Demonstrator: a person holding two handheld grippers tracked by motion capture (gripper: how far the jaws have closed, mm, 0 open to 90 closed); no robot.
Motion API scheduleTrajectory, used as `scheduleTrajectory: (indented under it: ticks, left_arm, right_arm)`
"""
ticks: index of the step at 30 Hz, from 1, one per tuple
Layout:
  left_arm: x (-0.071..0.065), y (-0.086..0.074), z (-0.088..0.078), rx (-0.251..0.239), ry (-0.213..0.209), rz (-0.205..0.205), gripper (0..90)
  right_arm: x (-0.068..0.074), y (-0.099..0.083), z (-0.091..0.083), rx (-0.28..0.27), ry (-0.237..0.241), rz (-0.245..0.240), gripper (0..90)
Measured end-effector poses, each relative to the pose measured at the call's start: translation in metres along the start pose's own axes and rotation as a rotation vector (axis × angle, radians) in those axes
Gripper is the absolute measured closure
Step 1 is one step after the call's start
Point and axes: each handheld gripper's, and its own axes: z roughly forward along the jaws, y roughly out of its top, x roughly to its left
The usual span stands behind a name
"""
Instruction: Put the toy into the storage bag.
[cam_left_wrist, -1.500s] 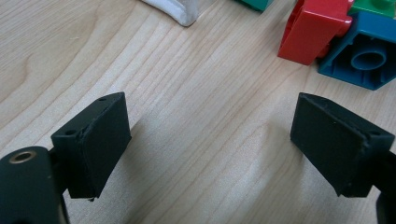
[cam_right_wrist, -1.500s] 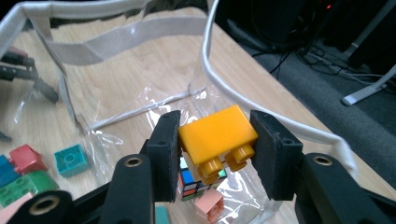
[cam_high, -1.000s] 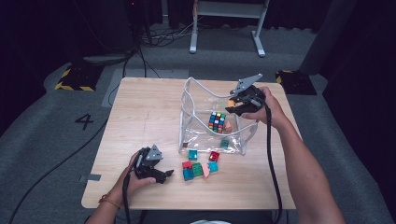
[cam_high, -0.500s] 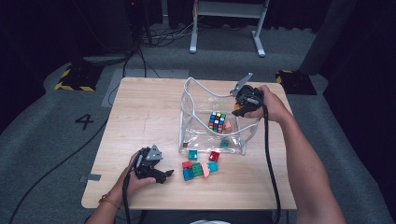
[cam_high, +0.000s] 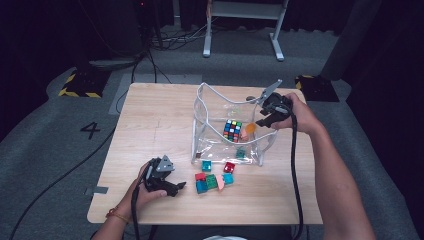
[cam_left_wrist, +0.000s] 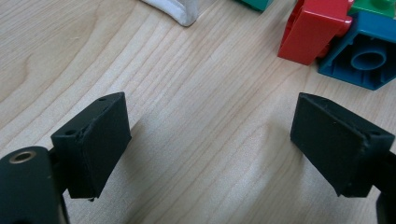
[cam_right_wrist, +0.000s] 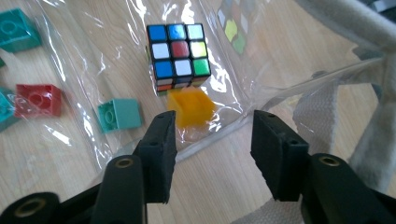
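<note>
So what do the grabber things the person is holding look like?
Both are black. The left gripper and right gripper each carry a grey three-cornered plate on top, two blocky black jaws with small screw holes, and a trailing black cable. The left wrist wears a thin orange band. No sleeves show.

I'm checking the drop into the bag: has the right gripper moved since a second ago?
Yes. The right gripper has shifted slightly right, away from the puzzle cube in the clear bag; its jaws have just been opening, nothing between them.
</note>
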Motion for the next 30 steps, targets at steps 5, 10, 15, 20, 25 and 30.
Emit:
scheduleTrajectory:
  ticks: [5, 10, 15, 20, 25, 30]
  left_arm:
    - [0.000, 0.000, 0.000, 0.001, 0.000, 0.000, 12.2]
    - [0.000, 0.000, 0.000, 0.001, 0.000, 0.000, 12.2]
    - [0.000, 0.000, 0.000, 0.001, 0.000, 0.000, 12.2]
    - [0.000, 0.000, 0.000, 0.001, 0.000, 0.000, 12.1]
    - [0.000, 0.000, 0.000, 0.001, 0.000, 0.000, 12.2]
    - [0.000, 0.000, 0.000, 0.001, 0.000, 0.000, 12.2]
  right_arm:
    - [0.004, -0.010, -0.013, -0.147, -0.013, 0.019, 45.7]
    - [0.011, -0.029, -0.032, -0.353, -0.015, 0.130, 40.3]
    - [0.021, -0.049, -0.052, -0.467, -0.072, 0.200, 35.2]
    - [0.029, -0.071, -0.065, -0.562, -0.086, 0.247, 35.8]
    - [0.040, -0.092, -0.075, -0.580, -0.104, 0.247, 36.7]
    - [0.053, -0.110, -0.077, -0.594, -0.120, 0.253, 36.7]
